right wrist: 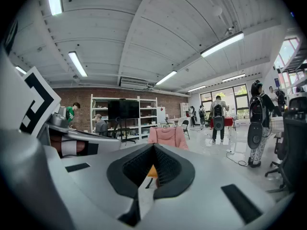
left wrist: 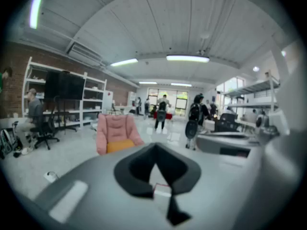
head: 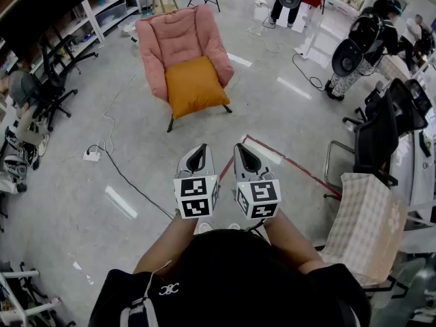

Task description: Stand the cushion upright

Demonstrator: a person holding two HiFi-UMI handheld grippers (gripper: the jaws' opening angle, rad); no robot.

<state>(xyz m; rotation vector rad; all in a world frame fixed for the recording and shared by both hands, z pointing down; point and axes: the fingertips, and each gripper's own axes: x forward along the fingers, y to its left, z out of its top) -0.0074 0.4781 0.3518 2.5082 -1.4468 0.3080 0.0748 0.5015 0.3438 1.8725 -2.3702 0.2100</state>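
Head view: both pairs of jaws pressed together on nothing, with the cushion (head: 195, 86) well ahead of them.
The left gripper (head: 197, 150) and right gripper (head: 244, 147) sit side by side, tips aimed at the pink armchair (head: 178, 36). The orange cushion lies face-up on its seat, sloping down from the backrest toward the front edge. It looks nearly square, its run from back to front, not upright. Bare grey floor (head: 272, 107) lies between grippers and chair — a black cable (head: 129, 179) trails at the left, a red tape line (head: 293, 165) at the right. The chair's padded arms flank the cushion on both sides.
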